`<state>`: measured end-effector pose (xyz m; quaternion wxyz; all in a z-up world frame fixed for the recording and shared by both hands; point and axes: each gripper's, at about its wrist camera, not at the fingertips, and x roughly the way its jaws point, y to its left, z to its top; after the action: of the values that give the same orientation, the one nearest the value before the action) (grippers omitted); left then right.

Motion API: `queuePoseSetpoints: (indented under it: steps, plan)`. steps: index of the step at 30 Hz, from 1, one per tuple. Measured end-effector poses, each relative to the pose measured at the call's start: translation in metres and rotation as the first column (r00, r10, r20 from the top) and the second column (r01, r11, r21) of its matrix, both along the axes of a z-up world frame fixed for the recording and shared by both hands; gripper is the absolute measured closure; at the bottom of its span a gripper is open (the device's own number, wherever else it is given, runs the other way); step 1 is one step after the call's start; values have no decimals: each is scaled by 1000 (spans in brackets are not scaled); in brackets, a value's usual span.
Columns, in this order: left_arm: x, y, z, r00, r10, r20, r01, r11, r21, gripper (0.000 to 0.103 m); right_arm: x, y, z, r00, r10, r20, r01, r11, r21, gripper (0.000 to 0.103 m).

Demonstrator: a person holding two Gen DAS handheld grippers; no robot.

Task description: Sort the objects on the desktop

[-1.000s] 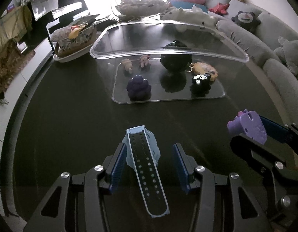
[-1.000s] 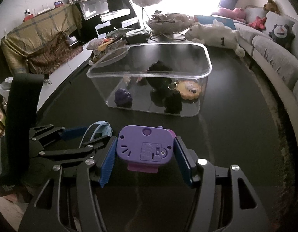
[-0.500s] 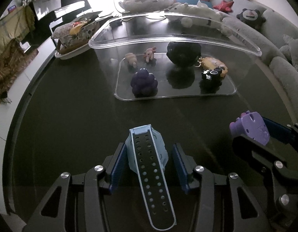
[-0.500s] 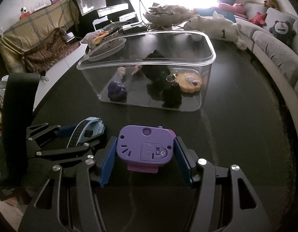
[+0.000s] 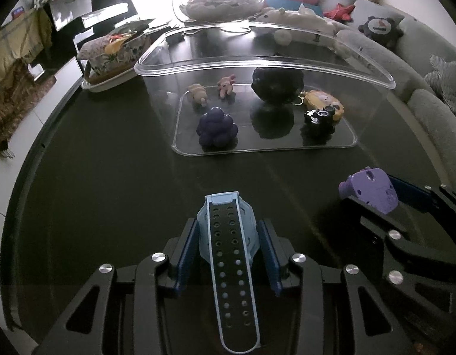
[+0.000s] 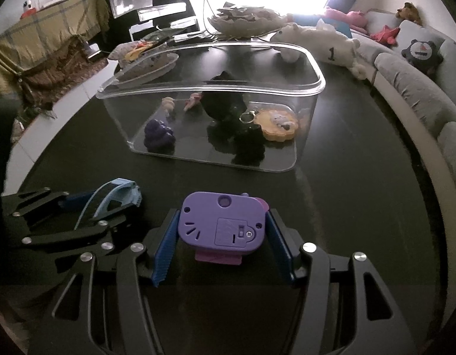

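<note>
A light blue watch [image 5: 225, 230] with a dark perforated strap sits between the fingers of my left gripper [image 5: 228, 224], strap running back toward the camera. The jaws are closing and both blue pads [image 5: 188, 254] now touch the watch's sides. My right gripper [image 6: 223, 216] is shut on a purple gadget [image 6: 222, 222], battery cover facing up, held over the dark table. In the left wrist view the purple gadget [image 5: 370, 189] shows at the right. A clear plastic box [image 6: 316, 80] stands beyond both grippers; it holds a purple grape toy [image 6: 158, 133], a lion keyring [image 6: 279, 124] and dark toys.
A flowered box on a white dish [image 5: 109, 56] sits left of the clear box. A shell-shaped bowl [image 6: 242, 20] and a white plush [image 6: 322, 44] stand at the table's far side. A grey sofa [image 6: 411, 88] curves along the right edge.
The left gripper's jaws have narrowed from a loose gap to touching both sides of the blue watch. The right gripper keeps its grip on the purple gadget and has sunk slightly.
</note>
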<state>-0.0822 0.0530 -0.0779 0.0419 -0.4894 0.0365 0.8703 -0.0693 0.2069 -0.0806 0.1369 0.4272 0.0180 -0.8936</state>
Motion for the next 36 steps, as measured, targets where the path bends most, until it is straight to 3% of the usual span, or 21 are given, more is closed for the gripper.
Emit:
queuePoseSetpoints:
  steps: [7,13,14,15,24,26,29,36]
  plan:
    - [1,-6,-1,998,65,-22,-65,998,19,65,-4,-5,-4,1000,-15,-10,16,999,31,47]
    - [4,-10,4,998,65,-27,-64,997,41,68,1,-8,3,1000,-15,-24,16,999,32,47]
    - [4,-10,5,998,57,-30,-55,997,44,72,3,-9,5,1000,-11,-30,12,1000,29,47]
    - [5,-9,6,998,47,-28,-46,998,35,85,5,-11,8,1000,1,-30,0,1000,14,47]
    - [2,-5,11,999,35,-17,-35,999,26,85,14,-11,18,998,-5,-63,5,1000,5,47]
    - [2,-7,14,999,37,-8,-36,998,56,85,14,-10,20,998,-5,-57,4,1000,-15,47]
    - [5,-10,23,999,36,-27,-33,995,91,85,16,-11,26,998,1,-69,-2,1000,-18,47]
    - [18,-12,47,995,12,-94,-3,995,95,85,25,-11,44,995,0,-104,-6,998,-57,47]
